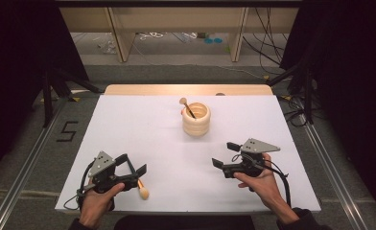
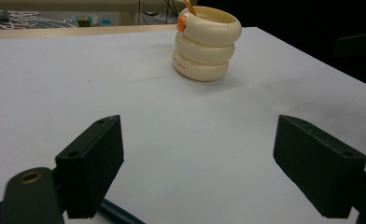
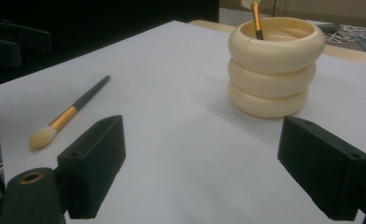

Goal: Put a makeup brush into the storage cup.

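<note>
A "5" point(image 1: 67, 131) is marked on the floor left of the white worktop point(image 1: 143, 134). A cream ringed holder point(image 1: 196, 119) stands mid-rear, one brush point(image 1: 186, 107) inside. A second brush point(image 3: 64, 115) lies beside the left tongs point(image 1: 132, 164). Left tongs and right tongs point(image 1: 225, 155) are held spread, nothing between.

This looks like a lab recording bay. Black curtains point(image 1: 18, 57) flank a white table point(image 1: 143, 139). Loose cables point(image 1: 267, 43) cross the taped floor point(image 1: 67, 130).
</note>
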A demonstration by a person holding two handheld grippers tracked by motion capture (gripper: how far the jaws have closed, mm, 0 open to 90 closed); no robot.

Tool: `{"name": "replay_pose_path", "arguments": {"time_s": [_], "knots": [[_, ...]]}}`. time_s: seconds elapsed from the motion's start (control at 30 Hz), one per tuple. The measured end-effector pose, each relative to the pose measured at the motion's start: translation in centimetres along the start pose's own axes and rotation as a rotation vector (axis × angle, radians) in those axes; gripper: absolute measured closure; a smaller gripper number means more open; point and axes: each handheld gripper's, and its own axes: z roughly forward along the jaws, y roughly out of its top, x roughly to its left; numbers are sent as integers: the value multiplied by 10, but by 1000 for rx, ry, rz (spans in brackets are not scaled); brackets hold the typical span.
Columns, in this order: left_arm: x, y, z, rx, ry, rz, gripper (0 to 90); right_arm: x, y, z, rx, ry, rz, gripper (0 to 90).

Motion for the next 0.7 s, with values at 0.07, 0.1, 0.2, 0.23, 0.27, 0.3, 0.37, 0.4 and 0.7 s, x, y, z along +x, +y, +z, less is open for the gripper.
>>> {"name": "replay_pose_path", "arguments": {"time_s": [0.07,0.1,0.2,0.23,0.27,0.3,0.37,0.4,0.7], "knots": [[0,0,0,2,0,-2,158,0,-1,1,-11,7,6,159],[0,1,0,6,0,-3,158,0,-1,1,-8,2,4,158],[1,1,2,12,-4,3,158,-1,-1,-1,1,3,6,158],[2,2,3,11,-11,7,158,-1,-1,-1,3,-4,6,159],[2,2,3,15,-10,7,158,-1,-1,-2,2,-5,6,159],[3,2,3,19,-17,13,158,-2,-1,-2,3,-5,6,159],[5,3,4,31,-27,17,158,-1,-1,-2,2,-2,10,158],[7,4,4,40,-33,31,158,-1,-1,-2,2,-2,8,159],[14,15,7,112,-80,92,162,0,-2,-5,1,-8,12,159]]}}
